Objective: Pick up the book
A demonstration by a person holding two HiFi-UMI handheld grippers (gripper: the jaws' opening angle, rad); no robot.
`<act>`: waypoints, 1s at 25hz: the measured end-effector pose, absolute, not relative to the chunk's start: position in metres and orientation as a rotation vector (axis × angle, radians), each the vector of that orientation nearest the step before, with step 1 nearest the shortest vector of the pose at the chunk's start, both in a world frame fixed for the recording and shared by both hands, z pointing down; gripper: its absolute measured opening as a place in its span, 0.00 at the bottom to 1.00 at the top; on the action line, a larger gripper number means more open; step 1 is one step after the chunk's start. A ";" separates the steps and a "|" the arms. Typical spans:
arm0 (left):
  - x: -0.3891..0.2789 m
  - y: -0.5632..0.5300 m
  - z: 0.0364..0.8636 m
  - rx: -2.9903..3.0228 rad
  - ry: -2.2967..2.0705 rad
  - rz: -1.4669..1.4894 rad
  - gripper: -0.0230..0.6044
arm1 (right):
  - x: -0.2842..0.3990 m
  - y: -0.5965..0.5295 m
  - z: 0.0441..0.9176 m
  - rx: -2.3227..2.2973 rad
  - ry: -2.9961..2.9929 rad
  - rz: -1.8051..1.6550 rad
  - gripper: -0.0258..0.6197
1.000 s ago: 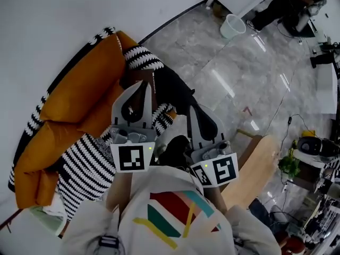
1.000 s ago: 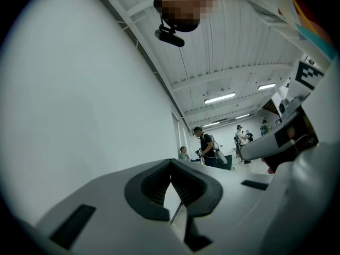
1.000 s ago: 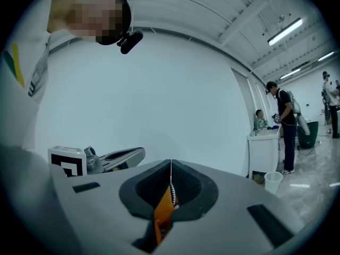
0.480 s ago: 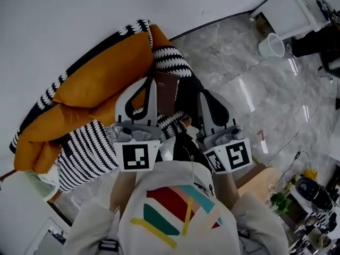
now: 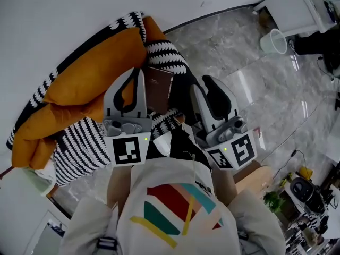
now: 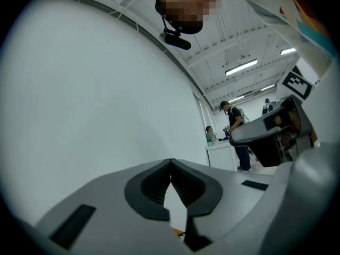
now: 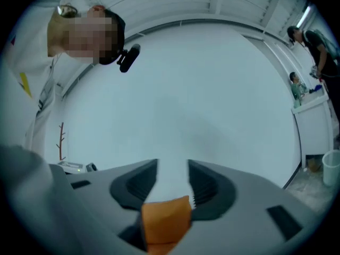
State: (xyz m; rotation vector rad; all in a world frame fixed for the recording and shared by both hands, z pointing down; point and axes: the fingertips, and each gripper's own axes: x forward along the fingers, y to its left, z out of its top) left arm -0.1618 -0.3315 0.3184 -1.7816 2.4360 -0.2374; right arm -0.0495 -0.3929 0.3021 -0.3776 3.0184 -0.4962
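Note:
A brown book (image 5: 158,87) lies flat on the orange sofa (image 5: 90,68), among black-and-white striped cushions (image 5: 166,57). In the head view the book shows between my two grippers, and both hang above the seat clear of it. My left gripper (image 5: 139,72) is to the book's left; in its own view the jaws meet at the tips (image 6: 170,161) with nothing in them. My right gripper (image 5: 207,82) is to the book's right. Its jaws have just been opening and stand a little apart (image 7: 172,166); nothing is gripped, and only the orange sofa (image 7: 166,217) shows through the gap.
A white wall runs behind the sofa. A striped cushion (image 5: 79,147) lies at the seat's near end. On the marble floor to the right stand a white bin (image 5: 274,40) and a white cabinet (image 5: 297,7). People stand by a counter (image 6: 234,126) far off.
The head view has swung, so the sofa and book sit more in the middle. Both grippers have moved forward over the seat and now flank the book.

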 end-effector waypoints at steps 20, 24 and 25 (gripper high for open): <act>-0.158 -0.363 0.462 -2.004 2.444 -0.390 0.05 | -0.038 -0.343 0.623 -0.550 3.268 -1.434 0.60; -0.159 -0.369 0.491 -2.021 2.424 -0.423 0.05 | -0.034 -0.328 0.690 -0.593 3.221 -1.661 0.60; -0.159 -0.370 0.499 -2.029 2.424 -0.438 0.05 | -0.036 -0.325 0.704 -0.589 3.221 -1.697 0.60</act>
